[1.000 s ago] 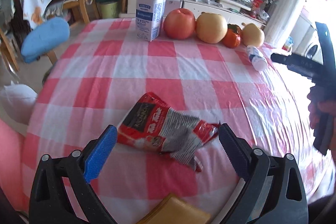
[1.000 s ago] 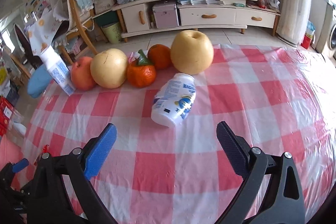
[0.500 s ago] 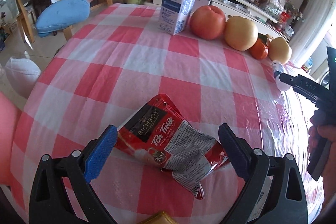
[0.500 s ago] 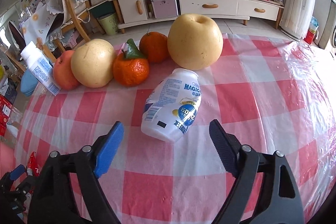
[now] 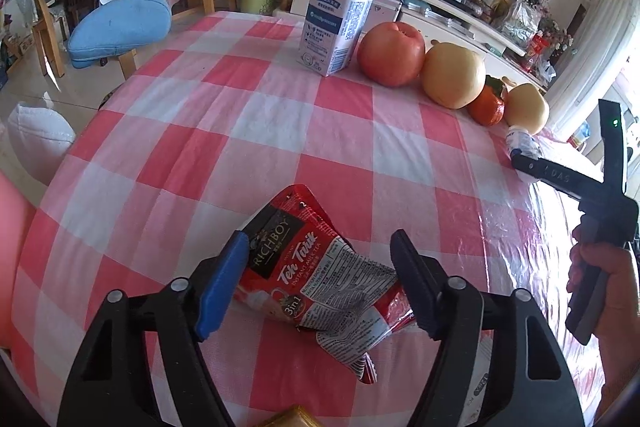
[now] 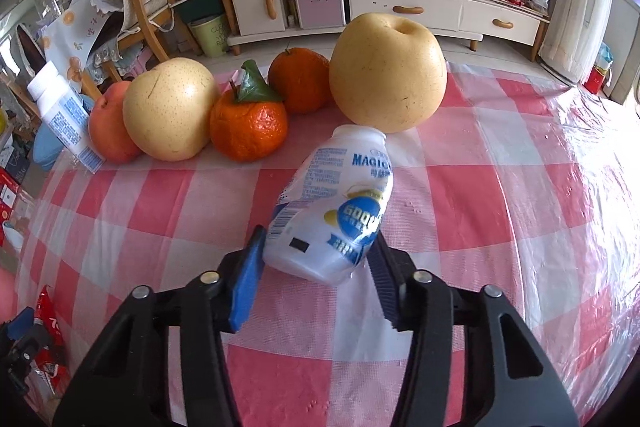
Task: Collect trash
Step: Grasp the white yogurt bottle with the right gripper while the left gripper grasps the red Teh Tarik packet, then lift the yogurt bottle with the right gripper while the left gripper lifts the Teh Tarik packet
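A crumpled red instant milk tea packet (image 5: 312, 267) lies on the pink checked tablecloth (image 5: 224, 115) near its front edge. My left gripper (image 5: 318, 247) straddles it, its jaws closing, both pads touching the packet's sides. A small white plastic bottle (image 6: 336, 203) with a blue label lies on its side before the fruit. My right gripper (image 6: 318, 239) has its closing jaws pressed on the bottle's wide base from both sides. In the left wrist view the bottle (image 5: 520, 141) shows at the far right, with a hand (image 5: 612, 283) holding the right gripper's handle.
A white milk carton (image 5: 340, 15) stands at the back of the table beside a red apple (image 5: 390, 53), two yellow pears (image 6: 388, 71) and two oranges (image 6: 248, 123). A blue chair cushion (image 5: 118, 25) sits off the left edge. A yellow item (image 5: 292, 419) lies at the near edge.
Both grippers' jaws have narrowed from wide open onto their objects. The right gripper came forward and down around the bottle. The left gripper rolled slightly over the packet.
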